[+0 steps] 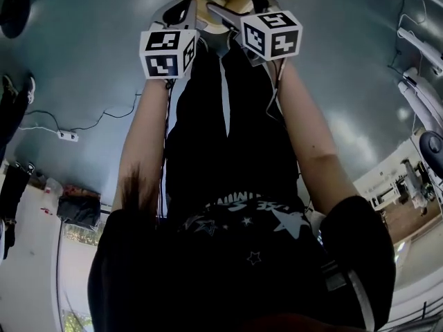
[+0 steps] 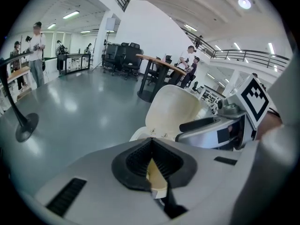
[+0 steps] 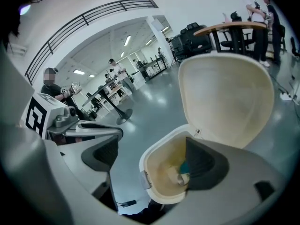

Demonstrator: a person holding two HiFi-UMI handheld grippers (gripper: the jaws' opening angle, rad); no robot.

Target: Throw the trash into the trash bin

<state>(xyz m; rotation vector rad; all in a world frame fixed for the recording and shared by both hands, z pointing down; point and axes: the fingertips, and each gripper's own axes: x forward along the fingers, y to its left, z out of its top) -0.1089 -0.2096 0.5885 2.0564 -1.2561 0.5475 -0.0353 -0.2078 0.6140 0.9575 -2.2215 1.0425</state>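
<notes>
Gaping wide and empty, the right gripper hangs over the cream trash bin; trash lies on its bottom; the left gripper, jaws together, hovers just left; knocking the upright lid could tip the bin.

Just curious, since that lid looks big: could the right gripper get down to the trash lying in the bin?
Probably yes. The lid stands tipped back, so the bin lies open under the right gripper, whose jaws are wide apart and empty. Nothing shows between it and the trash.
</notes>
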